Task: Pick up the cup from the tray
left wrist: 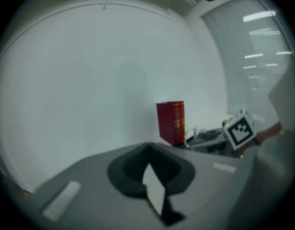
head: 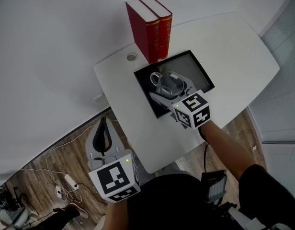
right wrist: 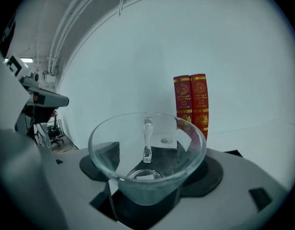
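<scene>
Glass cup (right wrist: 147, 159), clear, flared, thin handle on far side, clamped in right gripper (head: 167, 87). Right gripper view shows jaws pinching its lower wall, which I can't see in head view. Head view puts cup over black rectangular tray (head: 191, 63); contact with tray unclear. Two red hardbacks (head: 150, 28), gold-banded spines, upright at tray's 12 o'clock on glossy white table (head: 224, 47). Left gripper (head: 103, 131) at 7 o'clock, off table, over wood floor (head: 66, 150). Its own view shows jaws closed, nothing held.

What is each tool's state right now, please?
Left tool: closed, empty.
Right tool: closed on the glass cup.
</scene>
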Demonstrator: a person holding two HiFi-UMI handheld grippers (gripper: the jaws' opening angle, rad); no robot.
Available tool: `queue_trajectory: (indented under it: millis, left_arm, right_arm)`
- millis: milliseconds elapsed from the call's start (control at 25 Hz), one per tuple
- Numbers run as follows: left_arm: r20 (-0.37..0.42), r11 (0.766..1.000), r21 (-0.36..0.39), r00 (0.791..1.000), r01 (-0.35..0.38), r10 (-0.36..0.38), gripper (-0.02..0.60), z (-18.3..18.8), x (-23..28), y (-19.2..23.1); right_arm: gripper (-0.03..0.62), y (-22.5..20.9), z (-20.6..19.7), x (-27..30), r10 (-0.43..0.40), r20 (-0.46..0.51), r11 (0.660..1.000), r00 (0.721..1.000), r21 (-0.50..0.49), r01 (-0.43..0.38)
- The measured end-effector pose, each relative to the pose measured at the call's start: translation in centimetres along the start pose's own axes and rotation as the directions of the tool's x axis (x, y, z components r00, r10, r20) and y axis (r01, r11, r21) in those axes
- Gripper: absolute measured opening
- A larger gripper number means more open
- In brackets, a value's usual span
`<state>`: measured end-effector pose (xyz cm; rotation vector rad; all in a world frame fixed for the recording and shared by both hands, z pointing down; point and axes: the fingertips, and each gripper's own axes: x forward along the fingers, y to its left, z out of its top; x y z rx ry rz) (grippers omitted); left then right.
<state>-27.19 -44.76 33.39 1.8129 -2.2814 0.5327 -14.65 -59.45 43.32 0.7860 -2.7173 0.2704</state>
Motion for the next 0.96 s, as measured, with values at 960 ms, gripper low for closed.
queue_trajectory:
  millis: [960]
  left_arm:
    - [0.1,1.0,0.004,0.995,0.006,-0.006,0.003,5.0,-1.5,-1.8]
  right_arm:
    - [0.413,3.1,19.9,-14.0,0.007,0.344,1.0,0.939,-0.028,0.003]
